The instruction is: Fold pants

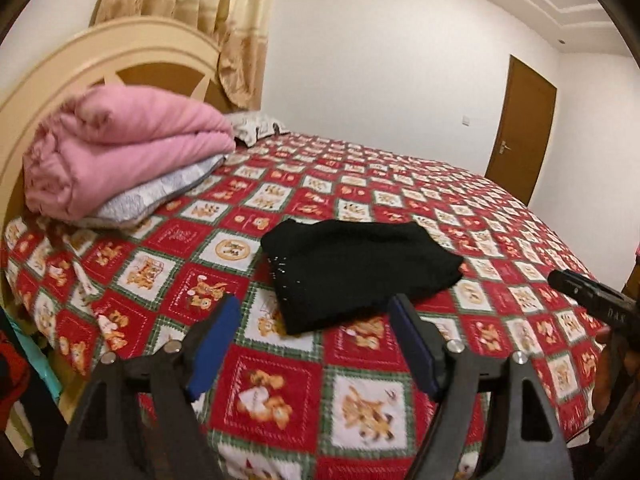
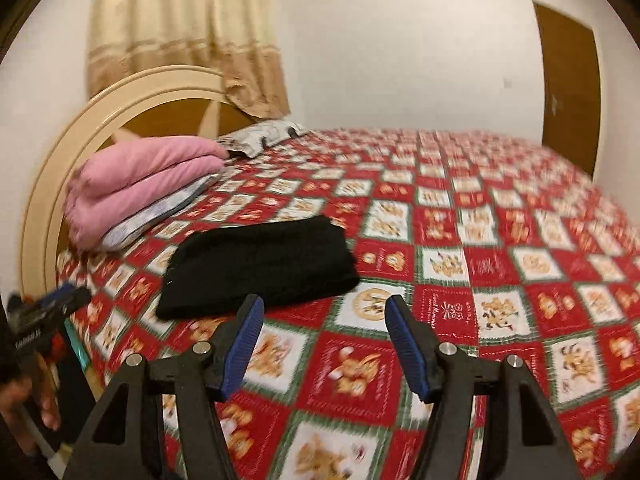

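Black pants point(image 1: 352, 270) lie folded into a compact rectangle on the bed point(image 1: 500, 216), on the red, white and green teddy-bear patchwork sheet, roughly mid-bed toward the near edge. Left claw point(image 1: 316, 312) wide apart, nothing between the blue pads; the pants sit just beyond its tips, not touched. Right claw point(image 2: 324, 314) also wide and empty; in its view the pants point(image 2: 260, 266) lie ahead and left of the tips, near edge just past the left pad, no contact. Both claws hover above the sheet at the bed's near side. Folded pink quilt point(image 1: 120, 148) on a grey pillow point(image 1: 160, 192) against the cream headboard point(image 1: 80, 52), well apart from the pants. Brown door point(image 1: 524, 128) in the far wall. Right view is motion-blurred.
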`<state>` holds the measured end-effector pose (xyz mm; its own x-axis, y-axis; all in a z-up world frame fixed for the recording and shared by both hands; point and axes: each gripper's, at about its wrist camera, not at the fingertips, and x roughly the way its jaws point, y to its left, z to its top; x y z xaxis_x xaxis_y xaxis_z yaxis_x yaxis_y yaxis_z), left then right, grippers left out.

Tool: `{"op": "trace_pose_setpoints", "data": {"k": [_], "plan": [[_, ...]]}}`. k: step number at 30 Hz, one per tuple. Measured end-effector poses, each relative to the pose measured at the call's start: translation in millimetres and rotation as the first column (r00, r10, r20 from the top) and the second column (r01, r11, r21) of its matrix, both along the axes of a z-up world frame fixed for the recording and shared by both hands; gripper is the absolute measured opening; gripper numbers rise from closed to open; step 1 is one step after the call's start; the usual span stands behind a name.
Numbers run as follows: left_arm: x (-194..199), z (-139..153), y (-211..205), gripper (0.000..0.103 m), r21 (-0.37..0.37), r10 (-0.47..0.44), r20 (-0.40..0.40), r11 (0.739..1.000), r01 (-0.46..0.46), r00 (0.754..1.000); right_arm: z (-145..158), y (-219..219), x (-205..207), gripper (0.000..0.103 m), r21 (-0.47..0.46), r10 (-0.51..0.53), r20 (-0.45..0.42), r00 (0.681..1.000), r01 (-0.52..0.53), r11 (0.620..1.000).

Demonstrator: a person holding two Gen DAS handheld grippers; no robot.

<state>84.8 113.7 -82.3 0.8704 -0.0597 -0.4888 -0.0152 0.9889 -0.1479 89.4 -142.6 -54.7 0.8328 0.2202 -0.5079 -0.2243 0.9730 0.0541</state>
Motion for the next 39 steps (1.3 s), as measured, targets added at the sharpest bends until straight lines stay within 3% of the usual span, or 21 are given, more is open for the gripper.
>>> {"op": "trace_pose_setpoints", "data": {"k": [4,11,34,39], "plan": [[-17.0,6.9,-7.0,0.091,0.007,-0.005,0.028,1.000,0.004,1.000,7.2,15.3,-28.7,0.065,-0.004,0.021,0.036,0.999,-0.021,1.000],[-27.0,12.2,-20.3,0.091,0.022,-0.032,0.046,0.999,0.031,0.998,12.1,19.8,-54.5,0.067,-0.006,0.033,0.057,0.998,-0.033,0.999],[-35.6,10.7,-38.1,0.091,0.056,-0.065,0.055,0.997,0.062,0.996,21.2,22.1,-61.2,0.068,0.004,0.051,0.076,0.996,-0.051,0.999],[-36.4,12.8,-39.2,0.098,0.063,-0.054,0.062,0.997,0.050,0.997,21.2,21.8,-60.9,0.068,0.002,0.052,0.076,0.996,-0.053,0.999]]}}
